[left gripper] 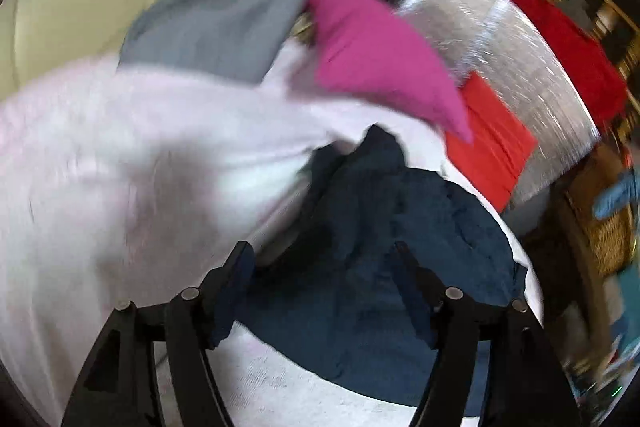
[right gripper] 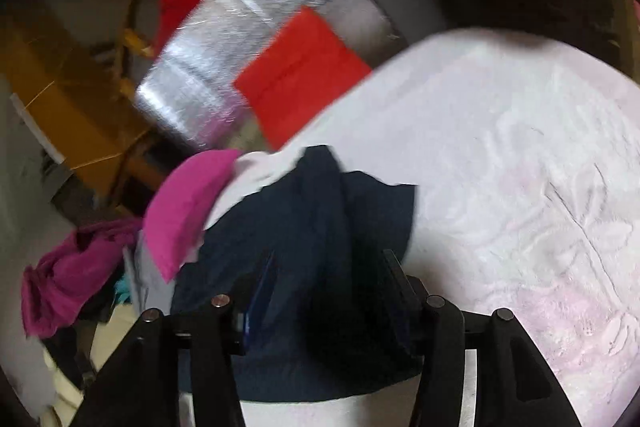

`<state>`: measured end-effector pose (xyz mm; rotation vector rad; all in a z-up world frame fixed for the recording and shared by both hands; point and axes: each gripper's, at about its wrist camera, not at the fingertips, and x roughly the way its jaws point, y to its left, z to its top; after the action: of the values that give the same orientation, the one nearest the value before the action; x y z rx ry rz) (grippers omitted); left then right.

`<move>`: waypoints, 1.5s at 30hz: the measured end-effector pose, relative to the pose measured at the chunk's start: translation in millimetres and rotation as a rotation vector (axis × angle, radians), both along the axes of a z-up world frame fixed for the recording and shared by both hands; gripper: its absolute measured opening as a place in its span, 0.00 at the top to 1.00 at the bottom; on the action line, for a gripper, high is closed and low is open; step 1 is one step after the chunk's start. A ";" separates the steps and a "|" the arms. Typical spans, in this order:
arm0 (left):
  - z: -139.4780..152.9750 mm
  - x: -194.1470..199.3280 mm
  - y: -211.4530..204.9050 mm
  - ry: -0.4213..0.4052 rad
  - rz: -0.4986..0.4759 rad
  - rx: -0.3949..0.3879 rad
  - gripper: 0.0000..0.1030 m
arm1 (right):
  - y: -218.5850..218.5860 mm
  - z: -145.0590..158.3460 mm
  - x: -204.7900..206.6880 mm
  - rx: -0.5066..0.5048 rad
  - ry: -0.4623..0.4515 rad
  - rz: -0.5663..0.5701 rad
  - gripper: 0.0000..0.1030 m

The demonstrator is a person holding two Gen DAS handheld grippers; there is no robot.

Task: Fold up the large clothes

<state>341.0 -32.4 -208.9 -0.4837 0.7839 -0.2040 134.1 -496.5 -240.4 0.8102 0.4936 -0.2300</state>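
Through your left wrist camera, your left hand-held gripper (left gripper: pixel 324 263) has its black fingers apart, and the crumpled dark navy garment (left gripper: pixel 384 267) lies between and beyond them. Motion blur keeps you from seeing whether either finger presses the cloth. The navy garment rests on a pale pink textured bedspread (left gripper: pixel 120 167) that fills the near and left part of the view. A magenta cloth piece (left gripper: pixel 376 59) sits just past the garment, overlapping the bedspread, with a grey garment (left gripper: pixel 224 23) to its left. Farther right, a flat orange-red folded cloth (left gripper: pixel 492 139) lies on a shiny silver quilted sheet (left gripper: pixel 500 39), and a deeper red cloth (left gripper: pixel 572 55) lies at the far right edge.

Through your right wrist camera, your right hand-held gripper (right gripper: pixel 328 275) also stands with its fingers apart, the dark navy garment (right gripper: pixel 304 227) bunched between them and reaching past the tips; blur hides whether it is pinched. The pale pink bedspread (right gripper: pixel 520 167) spreads out to the right. The magenta piece (right gripper: pixel 184 207) touches the garment's left edge, and the orange-red cloth (right gripper: pixel 300 79) lies farther off on the silver sheet (right gripper: pixel 240 27).
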 end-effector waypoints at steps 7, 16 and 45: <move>-14.8 13.1 -42.8 0.029 -0.103 0.170 0.25 | 39.1 -12.7 42.6 -0.095 0.116 0.148 0.68; -30.4 53.3 -48.3 0.120 -0.126 0.177 0.25 | 15.6 -31.8 68.3 0.022 0.170 0.142 0.71; -13.6 99.4 -60.1 0.081 -0.132 0.284 0.15 | 36.0 -19.4 137.0 0.001 0.166 0.164 0.67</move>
<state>440.4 -92.4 -222.5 -0.1729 0.9085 -0.1925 271.2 -460.5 -259.8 0.7508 0.7127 -0.1455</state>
